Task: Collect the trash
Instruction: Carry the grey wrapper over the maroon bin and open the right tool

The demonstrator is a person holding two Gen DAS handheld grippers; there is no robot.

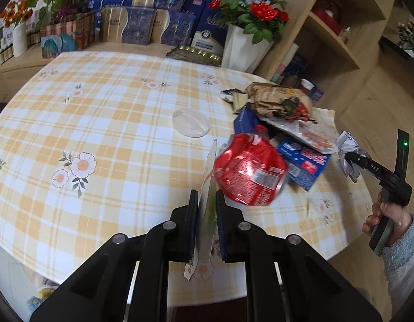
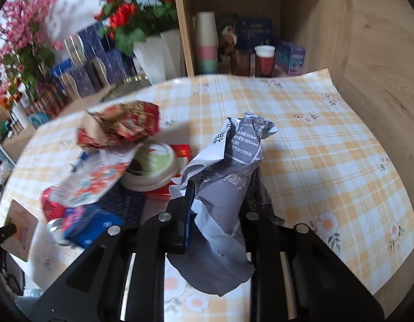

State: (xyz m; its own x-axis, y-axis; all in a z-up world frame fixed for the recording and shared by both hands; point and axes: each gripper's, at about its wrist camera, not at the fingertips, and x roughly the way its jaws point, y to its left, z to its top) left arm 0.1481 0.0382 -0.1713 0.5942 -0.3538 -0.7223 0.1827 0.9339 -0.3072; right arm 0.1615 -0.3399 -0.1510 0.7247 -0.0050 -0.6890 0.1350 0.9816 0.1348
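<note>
My left gripper (image 1: 207, 201) is shut on a thin card (image 1: 208, 187) held edge-on above the checked tablecloth. Just right of it lies a crushed red can (image 1: 248, 167). Beyond are a blue box (image 1: 304, 162), a dark blue box (image 1: 244, 120), a printed wrapper (image 1: 306, 131) and a crumpled brown paper bag (image 1: 279, 100). My right gripper (image 2: 220, 196) is shut on a crumpled grey-and-white paper (image 2: 228, 177), also seen at the table's right edge in the left wrist view (image 1: 347, 151). A round paper bowl (image 2: 150, 167) sits in the pile.
A clear plastic lid (image 1: 190, 122) lies on the round table (image 1: 99, 123). Gift boxes (image 1: 138, 25), flower pots (image 1: 249, 35) and a wooden shelf (image 1: 338, 35) with cups (image 2: 205, 44) stand behind. Wood floor is at right.
</note>
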